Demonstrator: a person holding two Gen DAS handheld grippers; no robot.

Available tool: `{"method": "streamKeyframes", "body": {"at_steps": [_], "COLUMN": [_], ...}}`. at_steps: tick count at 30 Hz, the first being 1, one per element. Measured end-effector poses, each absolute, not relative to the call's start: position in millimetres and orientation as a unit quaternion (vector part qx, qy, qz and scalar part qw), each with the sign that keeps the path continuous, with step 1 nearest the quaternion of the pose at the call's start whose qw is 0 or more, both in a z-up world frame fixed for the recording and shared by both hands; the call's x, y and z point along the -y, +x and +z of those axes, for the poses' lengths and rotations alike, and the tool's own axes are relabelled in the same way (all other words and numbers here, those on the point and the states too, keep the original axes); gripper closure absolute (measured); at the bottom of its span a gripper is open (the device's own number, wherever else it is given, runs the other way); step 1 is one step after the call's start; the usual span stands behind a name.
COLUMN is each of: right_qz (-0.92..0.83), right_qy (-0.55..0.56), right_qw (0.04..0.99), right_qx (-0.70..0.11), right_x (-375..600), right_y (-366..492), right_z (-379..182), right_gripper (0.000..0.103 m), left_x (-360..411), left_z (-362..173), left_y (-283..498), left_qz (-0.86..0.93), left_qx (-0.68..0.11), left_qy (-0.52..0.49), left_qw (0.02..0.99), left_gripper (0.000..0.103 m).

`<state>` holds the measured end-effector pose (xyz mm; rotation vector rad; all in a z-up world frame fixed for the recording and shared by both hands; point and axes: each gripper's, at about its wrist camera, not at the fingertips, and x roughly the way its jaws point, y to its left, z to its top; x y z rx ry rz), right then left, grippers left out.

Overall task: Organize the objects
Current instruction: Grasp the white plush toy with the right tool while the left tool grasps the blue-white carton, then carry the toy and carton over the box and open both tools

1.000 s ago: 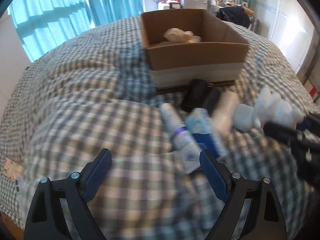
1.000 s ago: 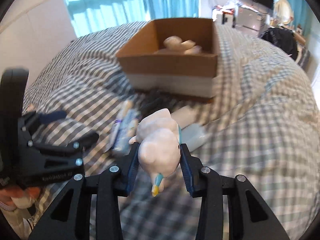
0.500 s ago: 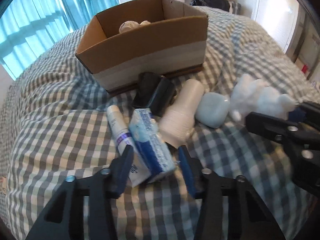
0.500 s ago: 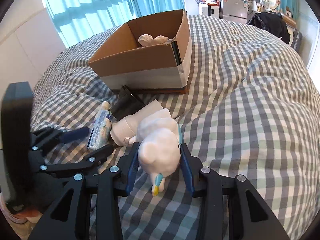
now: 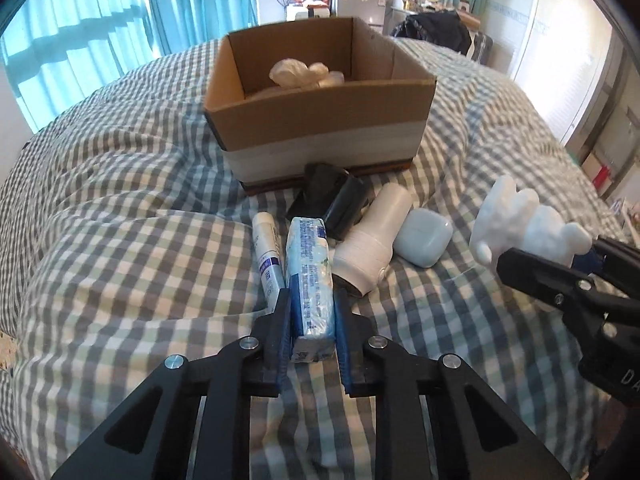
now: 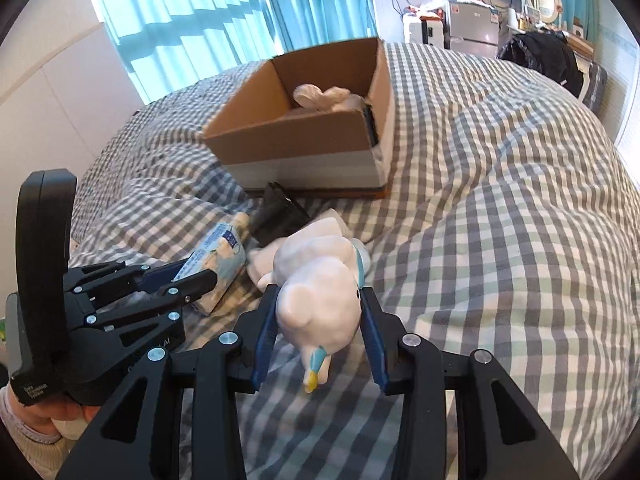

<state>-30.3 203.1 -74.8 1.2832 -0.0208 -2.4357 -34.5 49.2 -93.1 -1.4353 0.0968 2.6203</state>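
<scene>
On a checked bedspread, my left gripper (image 5: 310, 296) is shut on a blue-and-white soft packet (image 5: 310, 264), its pads pressing both long sides. The right wrist view shows the same left gripper (image 6: 192, 276) and packet (image 6: 222, 258) at the left. My right gripper (image 6: 320, 294) is shut on a white toy animal (image 6: 316, 308), held just above the bed. The left wrist view has this toy (image 5: 520, 220) at the right edge. An open cardboard box (image 5: 320, 136) stands behind the items with a crumpled white thing (image 5: 300, 74) inside.
A white tube (image 5: 266, 252), a black object (image 5: 332, 200), a white bottle (image 5: 376, 240) and a pale blue case (image 5: 424, 238) lie together in front of the box. Teal curtains and cluttered furniture stand beyond the bed. A sleeve (image 6: 24, 440) shows at lower left.
My left gripper moved in over the packet and its jaws closed onto it from wide open. The right gripper kept its hold on the toy and shifted slightly.
</scene>
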Motion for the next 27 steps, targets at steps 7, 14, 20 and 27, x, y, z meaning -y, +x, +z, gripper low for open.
{"method": "streamKeyframes", "body": {"at_steps": [7, 14, 20, 27], "right_qz": [-0.879, -0.889, -0.898, -0.91], "right_qy": [0.438, 0.417, 0.396, 0.365], "right_qw": [0.19, 0.189, 0.191, 0.192], "right_qx": [-0.007, -0.019, -0.031, -0.047], "right_x": [-195, -189, -184, -174], "right_y": [-12, 3, 13, 9], "right_z": [-51, -27, -2, 31], "right_gripper": [0.064, 0.064, 0.064, 0.064], "left_x": [-34, -14, -12, -14], "left_z": [-63, -29, 1, 35], "left_y": [-16, -6, -2, -12], "left_qz": [0.888, 0.895, 0.909, 0.911], "left_qx": [-0.012, 0.027, 0.019, 0.035], "left_qy": [-0.452, -0.436, -0.407, -0.396], "left_qw": [0.083, 0.087, 0.085, 0.109], "left_gripper": [0.084, 0.084, 0.084, 0.084]}}
